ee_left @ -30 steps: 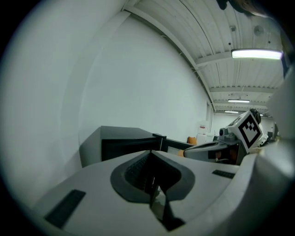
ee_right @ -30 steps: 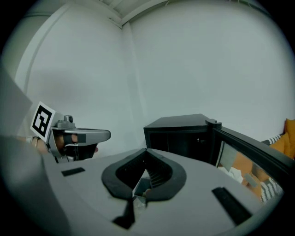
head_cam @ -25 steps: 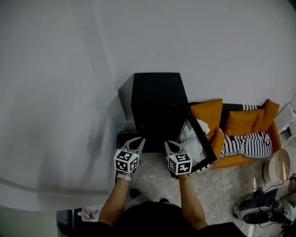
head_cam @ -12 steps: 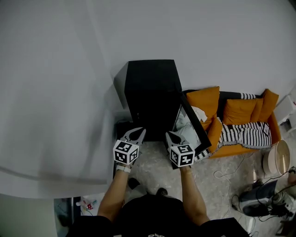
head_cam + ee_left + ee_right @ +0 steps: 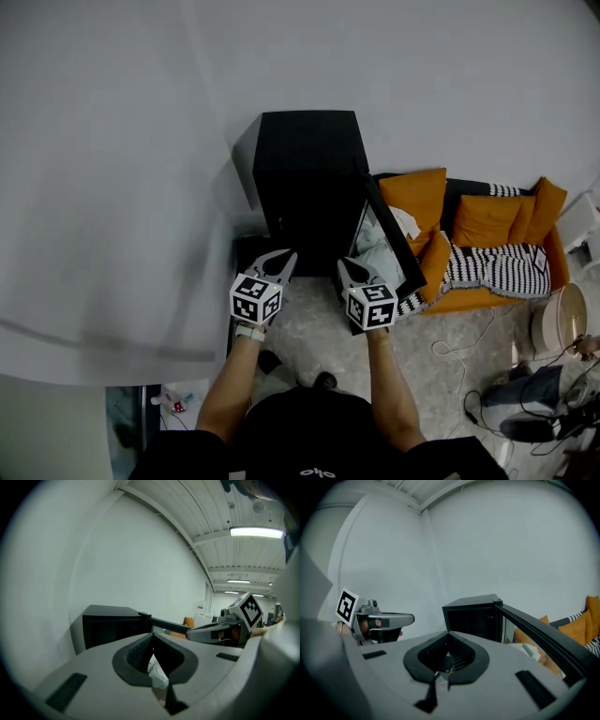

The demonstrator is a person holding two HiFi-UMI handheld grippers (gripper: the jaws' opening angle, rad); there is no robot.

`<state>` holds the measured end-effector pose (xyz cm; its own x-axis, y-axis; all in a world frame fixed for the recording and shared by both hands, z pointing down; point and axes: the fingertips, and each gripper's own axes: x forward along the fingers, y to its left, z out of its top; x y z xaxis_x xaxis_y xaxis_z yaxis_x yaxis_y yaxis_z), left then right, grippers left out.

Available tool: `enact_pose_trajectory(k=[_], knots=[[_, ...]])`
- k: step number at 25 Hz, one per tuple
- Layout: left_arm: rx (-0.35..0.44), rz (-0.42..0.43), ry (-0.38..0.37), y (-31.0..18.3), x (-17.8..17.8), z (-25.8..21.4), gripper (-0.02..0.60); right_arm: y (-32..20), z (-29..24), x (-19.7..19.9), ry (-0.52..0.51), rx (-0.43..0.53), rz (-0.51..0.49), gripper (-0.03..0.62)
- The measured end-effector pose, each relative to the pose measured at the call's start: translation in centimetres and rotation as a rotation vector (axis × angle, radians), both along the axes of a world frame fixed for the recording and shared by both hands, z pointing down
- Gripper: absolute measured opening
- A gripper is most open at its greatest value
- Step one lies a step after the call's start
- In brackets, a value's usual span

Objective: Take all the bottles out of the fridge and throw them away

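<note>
Our left gripper [image 5: 284,256] and right gripper [image 5: 344,267] are both pinched shut and empty, just in front of the black mini fridge [image 5: 305,178], whose door [image 5: 400,248] stands open. No bottle shows in the fridge's dark interior, so we should spread one claw before reaching inside.

Black fridge [image 5: 305,173], orange cushions [image 5: 417,199], black-and-white striped blanket [image 5: 489,269]

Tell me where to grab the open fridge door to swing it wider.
Take the fridge door on its free upright edge, away from the hinge. It stands swung out to the right, and its frame is a thin flat slab, so the right gripper could probably come from the front and straddle its thickness. Its jaws are shut; open them first.
</note>
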<state>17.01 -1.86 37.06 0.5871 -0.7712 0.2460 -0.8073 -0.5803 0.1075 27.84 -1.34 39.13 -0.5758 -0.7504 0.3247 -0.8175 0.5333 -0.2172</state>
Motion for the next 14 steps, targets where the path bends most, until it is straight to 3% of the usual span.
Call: enact_pose_trajectory(k=[14], knots=[[-0.006,0.003,-0.001,-0.88,0.36,0.06,0.006,-0.77,0.31,0.61,-0.001,-0.008,0.007,0.008]])
